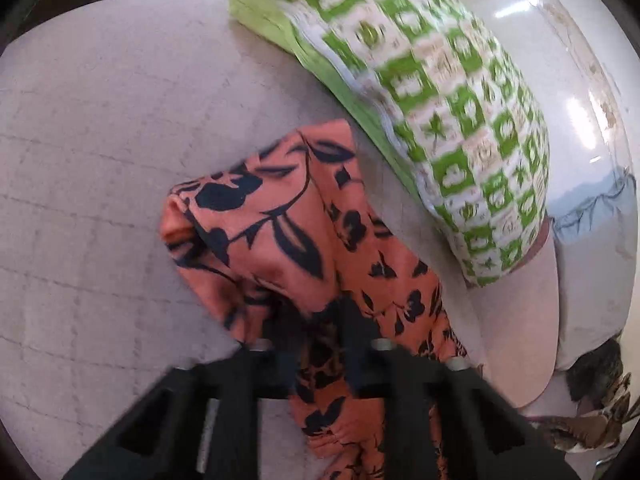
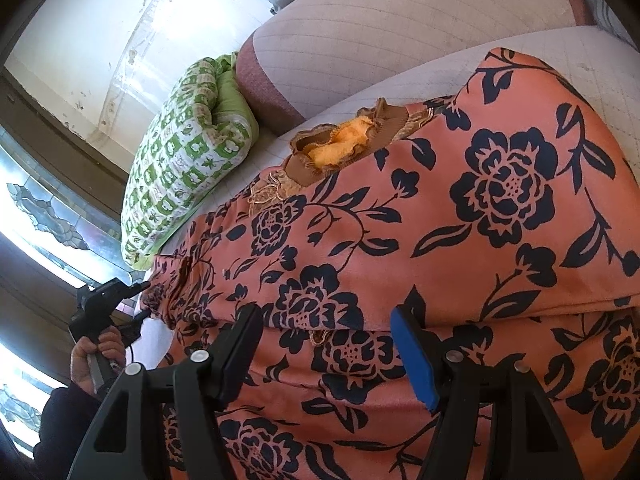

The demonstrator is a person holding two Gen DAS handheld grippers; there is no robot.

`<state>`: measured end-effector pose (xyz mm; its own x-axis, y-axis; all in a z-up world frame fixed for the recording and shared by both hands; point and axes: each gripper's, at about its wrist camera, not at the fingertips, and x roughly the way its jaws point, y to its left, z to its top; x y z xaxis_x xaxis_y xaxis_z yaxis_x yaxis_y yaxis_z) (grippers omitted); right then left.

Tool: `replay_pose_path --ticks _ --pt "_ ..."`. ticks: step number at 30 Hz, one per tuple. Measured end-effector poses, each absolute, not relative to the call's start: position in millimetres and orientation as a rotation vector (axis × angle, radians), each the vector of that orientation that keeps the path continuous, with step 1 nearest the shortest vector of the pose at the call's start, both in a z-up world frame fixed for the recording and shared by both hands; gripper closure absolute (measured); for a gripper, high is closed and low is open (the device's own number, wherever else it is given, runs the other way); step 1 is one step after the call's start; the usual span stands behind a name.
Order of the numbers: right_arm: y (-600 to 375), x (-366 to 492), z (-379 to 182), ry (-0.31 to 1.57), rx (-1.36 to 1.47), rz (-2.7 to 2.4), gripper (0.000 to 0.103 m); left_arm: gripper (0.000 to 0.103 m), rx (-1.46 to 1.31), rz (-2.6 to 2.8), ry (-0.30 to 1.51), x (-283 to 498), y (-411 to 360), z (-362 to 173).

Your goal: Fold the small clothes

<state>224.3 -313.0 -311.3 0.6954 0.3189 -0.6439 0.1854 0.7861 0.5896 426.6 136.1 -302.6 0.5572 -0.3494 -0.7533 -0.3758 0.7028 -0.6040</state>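
Note:
An orange garment with a dark floral print (image 1: 280, 232) lies bunched on the pale quilted bed (image 1: 100, 160). My left gripper (image 1: 318, 320) is shut on a fold of it, and cloth bulges out above and below the black fingers. The right wrist view shows the same garment (image 2: 440, 220) spread wide. There the left gripper (image 2: 143, 299), held by a hand (image 2: 96, 356), sits at the cloth's far left edge. My right gripper (image 2: 326, 344) hovers open over the spread cloth; its black pad and blue pad stand well apart and pinch nothing.
A green and white patterned quilt (image 1: 440, 100) (image 2: 180, 168) lies rolled beside the garment. A brown ruffled piece with orange lining (image 2: 344, 140) lies at the garment's far edge. A pinkish bolster (image 2: 272, 80) and a white wall stand behind. More patterned cloth (image 1: 600, 420) shows at the right.

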Motion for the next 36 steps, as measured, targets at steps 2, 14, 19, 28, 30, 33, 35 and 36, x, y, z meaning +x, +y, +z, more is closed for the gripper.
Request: replay_pose_path --ticks 2,14,19,28,30,33,35,36 --pt "-315 224 -310 0.808 0.676 0.071 0.034 0.095 -0.78 0.03 1.002 429 127 -297" --pt "-336 216 -300 0.756 0.721 0.05 0.034 0.096 -0.738 -0.294 0.879 406 22 -171" --pt "-379 198 -286 0.662 0.798 -0.046 0.034 0.096 -0.733 -0.548 0.947 392 -100 -144" --pt "-459 169 -284 0.54 1.06 -0.159 0.028 0.042 -0.473 -0.77 1.312 358 -206 -203" --pt "-466 168 -289 0.542 1.107 -0.161 0.027 0.042 -0.508 -0.737 1.325 358 -184 -213" --pt "-463 178 -294 0.6 1.098 -0.122 0.027 0.041 -0.57 -0.586 1.239 355 -120 -223" --pt "-456 183 -295 0.633 1.058 -0.128 0.027 0.041 -0.545 -0.48 1.195 353 -94 -226" --pt "-454 187 -297 0.652 1.039 -0.146 0.027 0.041 -0.53 -0.403 1.177 356 -76 -232"
